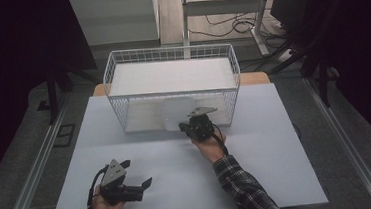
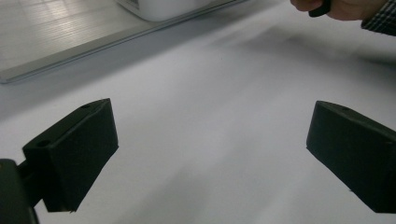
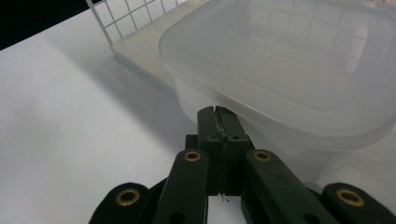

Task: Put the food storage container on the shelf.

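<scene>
The right gripper (image 1: 188,128) is reaching toward the plastic box (image 1: 175,114), which is sitting at about 12 o'clock from it, just in front of the white wire basket (image 1: 172,87) on the pale table (image 1: 257,154). Its jaws are pressed tight together with nothing between them, and their tips are right at the box's wall under the lid – I cannot tell if they are touching it. The box is looking light and see-through, with stiff thin walls and a smooth, slippery lid (image 3: 289,70), so it is likely sliding easily if pushed. The best place to grab is probably the lid's rim, which is sticking out a little. The left gripper (image 1: 140,180) is resting near 7 o'clock on the table, its jaws standing wide open and holding nothing. The right gripper view is showing the lid's rim and the shut jaws up close – the high view is showing where both hands are sitting, and the left gripper view is showing its wide gap over bare table.
</scene>
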